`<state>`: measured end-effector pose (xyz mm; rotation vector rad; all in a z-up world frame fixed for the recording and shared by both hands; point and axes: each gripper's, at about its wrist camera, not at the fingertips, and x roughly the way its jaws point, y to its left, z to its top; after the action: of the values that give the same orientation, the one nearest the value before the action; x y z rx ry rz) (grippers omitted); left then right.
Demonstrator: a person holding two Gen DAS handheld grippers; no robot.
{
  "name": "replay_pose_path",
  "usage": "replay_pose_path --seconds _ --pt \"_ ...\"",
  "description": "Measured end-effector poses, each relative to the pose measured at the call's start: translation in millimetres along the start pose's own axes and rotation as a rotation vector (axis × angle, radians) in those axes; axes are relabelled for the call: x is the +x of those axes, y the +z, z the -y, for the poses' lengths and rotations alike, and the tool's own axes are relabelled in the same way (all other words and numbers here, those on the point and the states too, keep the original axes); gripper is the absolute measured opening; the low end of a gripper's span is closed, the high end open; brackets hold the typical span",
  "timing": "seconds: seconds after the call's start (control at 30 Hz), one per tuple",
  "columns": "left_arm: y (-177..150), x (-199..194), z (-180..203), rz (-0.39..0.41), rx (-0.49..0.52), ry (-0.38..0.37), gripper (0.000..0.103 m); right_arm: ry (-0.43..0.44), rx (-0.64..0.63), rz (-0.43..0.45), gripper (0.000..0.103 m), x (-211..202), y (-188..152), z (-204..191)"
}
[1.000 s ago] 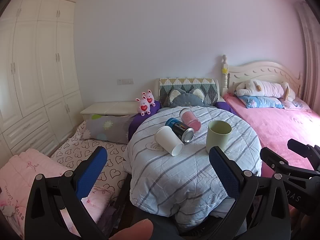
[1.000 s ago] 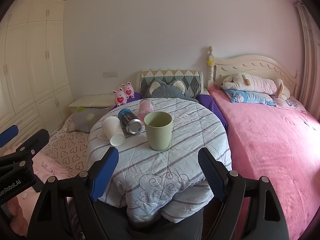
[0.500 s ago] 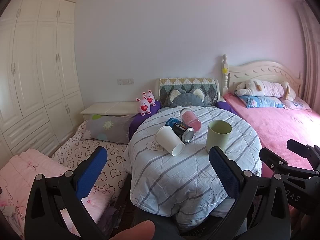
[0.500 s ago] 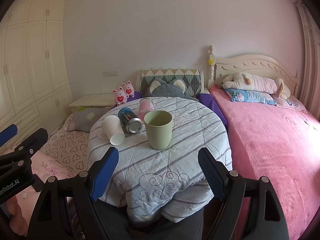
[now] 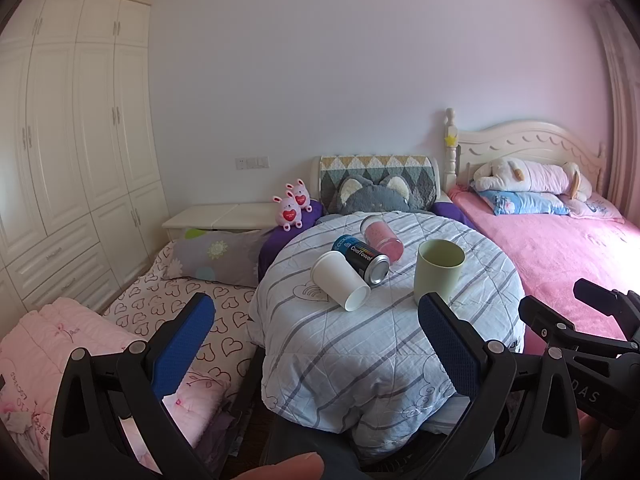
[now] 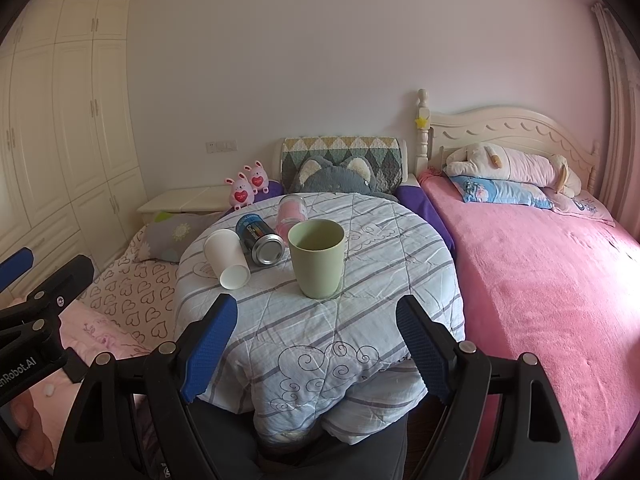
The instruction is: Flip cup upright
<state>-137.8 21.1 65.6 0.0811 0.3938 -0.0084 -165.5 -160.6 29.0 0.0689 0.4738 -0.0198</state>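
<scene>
A white paper cup (image 5: 339,280) (image 6: 226,258) lies on its side on a round table under a striped quilt (image 5: 384,328) (image 6: 320,320), its mouth toward me. Beside it lie a blue can (image 5: 362,259) (image 6: 259,238) and a pink cup (image 5: 382,236) (image 6: 291,212), both on their sides. A green cup (image 5: 438,272) (image 6: 317,262) stands upright. My left gripper (image 5: 316,312) is open and empty, short of the table's near edge. My right gripper (image 6: 316,316) is open and empty, below the green cup.
A pink bed (image 6: 540,280) with plush toys lies to the right. A low bed with a heart-print sheet (image 5: 192,300) and a grey pillow is to the left, by white wardrobes (image 5: 72,160). A cushioned chair back (image 6: 340,164) stands behind the table.
Both grippers have edged very slightly; the objects on the table have not moved.
</scene>
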Motion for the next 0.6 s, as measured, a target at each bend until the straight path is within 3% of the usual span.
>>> replay_pose_path --seconds 0.6 --pt "-1.3 -1.2 -2.6 0.013 -0.002 -0.006 0.103 -0.003 -0.001 -0.006 0.083 1.9 -2.8 -1.7"
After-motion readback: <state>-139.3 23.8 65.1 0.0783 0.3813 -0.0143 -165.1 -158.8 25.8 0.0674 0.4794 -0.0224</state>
